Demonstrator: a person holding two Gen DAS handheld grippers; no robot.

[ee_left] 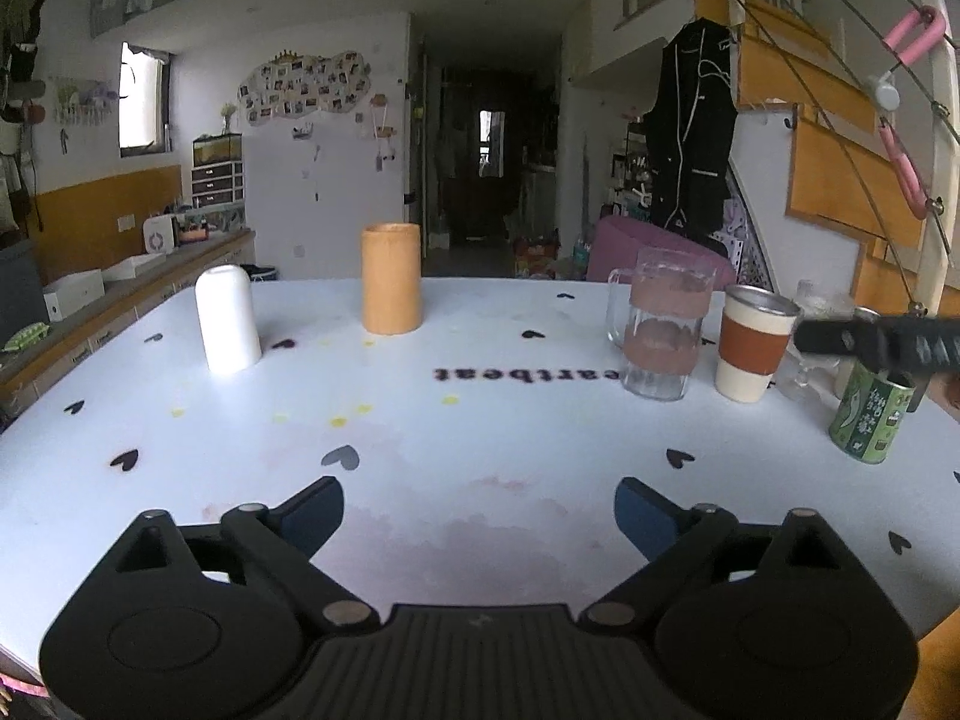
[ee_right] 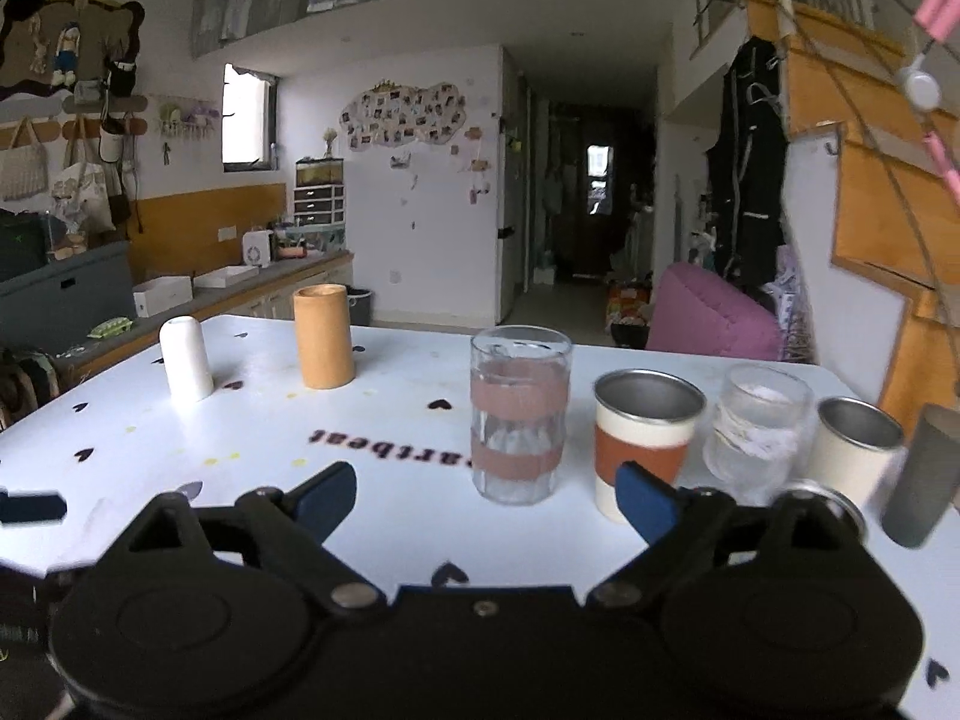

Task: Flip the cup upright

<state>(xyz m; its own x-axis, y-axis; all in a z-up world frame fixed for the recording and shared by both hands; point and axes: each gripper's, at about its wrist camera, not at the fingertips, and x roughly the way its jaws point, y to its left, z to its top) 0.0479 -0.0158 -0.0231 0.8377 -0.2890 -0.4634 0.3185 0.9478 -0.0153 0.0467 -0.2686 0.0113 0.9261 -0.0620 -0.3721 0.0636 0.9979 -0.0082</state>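
On the white table point(ee_left: 480, 432), far left, the white cup point(ee_left: 228, 319) stands upside down, with a tan cup point(ee_left: 391, 279) upright to its right. Further right stand a glass mug point(ee_left: 660, 324), a banded cup point(ee_left: 753, 345) and a green can point(ee_left: 870, 417). The left gripper point(ee_left: 480, 516) and right gripper point(ee_right: 486, 501) are both spread wide, holding nothing
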